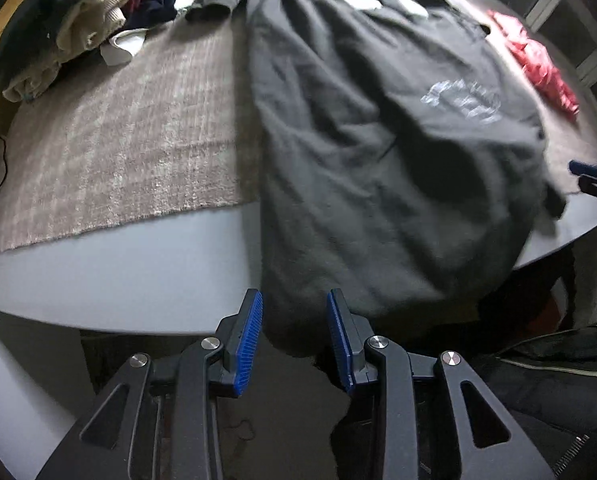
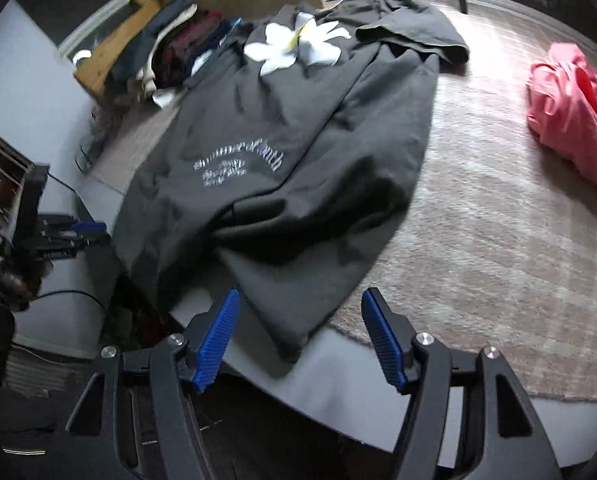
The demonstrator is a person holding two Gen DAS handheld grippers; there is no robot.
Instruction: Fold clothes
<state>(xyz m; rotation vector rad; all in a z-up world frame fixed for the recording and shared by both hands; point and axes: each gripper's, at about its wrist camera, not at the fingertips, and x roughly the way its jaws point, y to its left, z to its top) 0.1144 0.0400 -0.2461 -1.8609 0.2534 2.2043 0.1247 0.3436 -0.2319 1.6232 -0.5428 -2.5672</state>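
- black t-shirt (image 2: 282,168) spread on table (image 1: 138,272), hem over edge
- left gripper (image 1: 294,340) jaws apart, empty
- right gripper (image 2: 300,336) jaws apart, empty
- pink garment (image 2: 574,116) crumpled, well apart

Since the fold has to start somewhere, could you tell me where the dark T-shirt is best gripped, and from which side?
Probably the hem corners at the near table edge. The dark T-shirt lies spread lengthwise, its hem hanging over the table. The left hand-held gripper, open, already faces one overhanging corner; the right hand-held gripper, open, faces the other. Come in from the near side and pinch the free edge.
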